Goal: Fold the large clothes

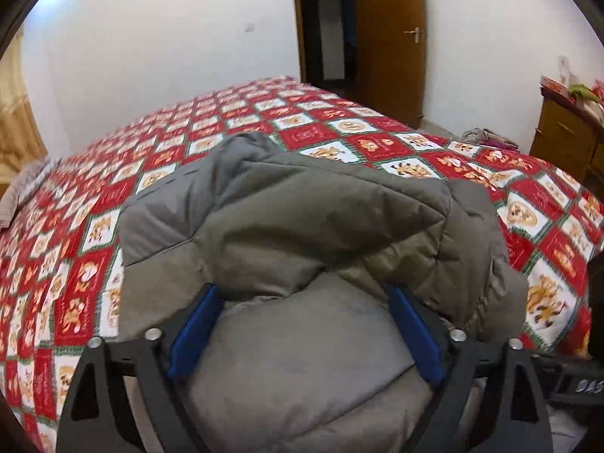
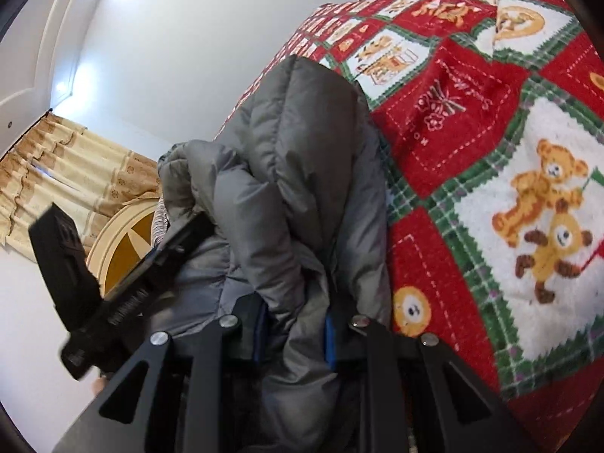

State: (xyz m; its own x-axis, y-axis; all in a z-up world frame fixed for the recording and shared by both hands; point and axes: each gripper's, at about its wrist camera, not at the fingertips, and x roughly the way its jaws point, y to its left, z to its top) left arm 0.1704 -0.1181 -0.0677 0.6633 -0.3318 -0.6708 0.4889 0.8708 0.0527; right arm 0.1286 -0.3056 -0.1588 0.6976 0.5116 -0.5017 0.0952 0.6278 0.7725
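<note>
Left gripper [image 1: 302,339] stands wide, nothing pinched; right gripper [image 2: 292,334] is clamped on a fold of the grey padded jacket [image 1: 302,219], bundled on the quilt [image 1: 547,226] at six o'clock. Held one-sided, the slick bulk could slump and unfold.

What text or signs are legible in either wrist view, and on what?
"DAS": white letters, cut off, on a dark object at the lower right edge.
Red paper sign on the wooden door: characters blurred, unreadable.
Stitched white lettering on the bedspread: distorted, unreadable.
Embossed lettering on the left gripper: too small.
</note>
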